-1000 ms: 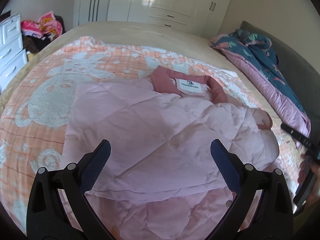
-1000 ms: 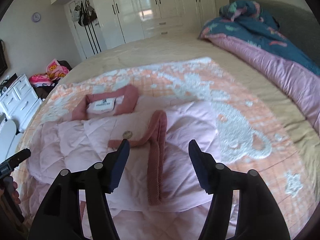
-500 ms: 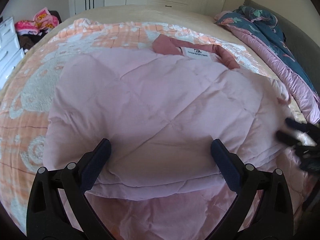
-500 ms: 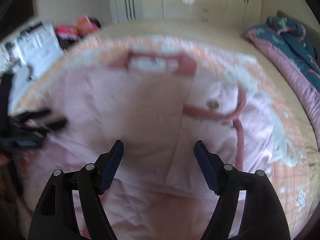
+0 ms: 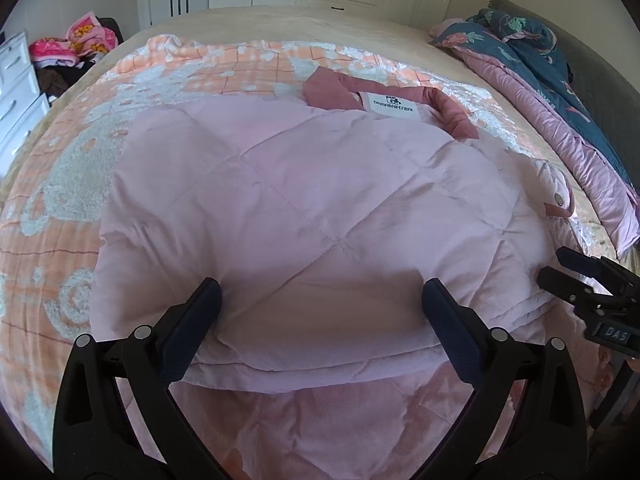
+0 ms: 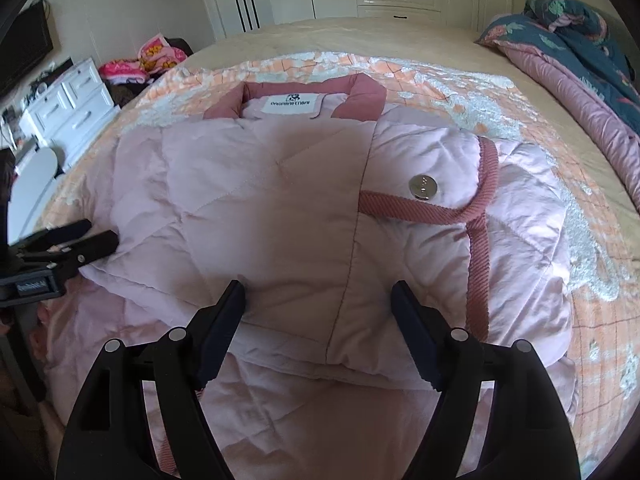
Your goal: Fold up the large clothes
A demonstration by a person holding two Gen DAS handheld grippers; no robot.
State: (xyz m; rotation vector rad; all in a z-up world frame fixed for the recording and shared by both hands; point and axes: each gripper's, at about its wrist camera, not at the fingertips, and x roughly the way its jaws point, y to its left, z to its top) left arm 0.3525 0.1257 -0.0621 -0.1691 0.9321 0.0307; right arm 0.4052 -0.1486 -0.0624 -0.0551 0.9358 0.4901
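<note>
Both grippers have dropped low over the pink quilted jacket (image 5: 320,208), folded on the bed's orange blanket (image 5: 60,216), and the right gripper (image 6: 318,308) has just been widening, the left gripper (image 5: 320,304) gaping too, neither holding anything, so this fold looks laid.

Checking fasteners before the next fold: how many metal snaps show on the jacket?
1: a silver snap on the folded right flap, inside the rose cord trim. Others may be hidden under the folded jacket.
</note>
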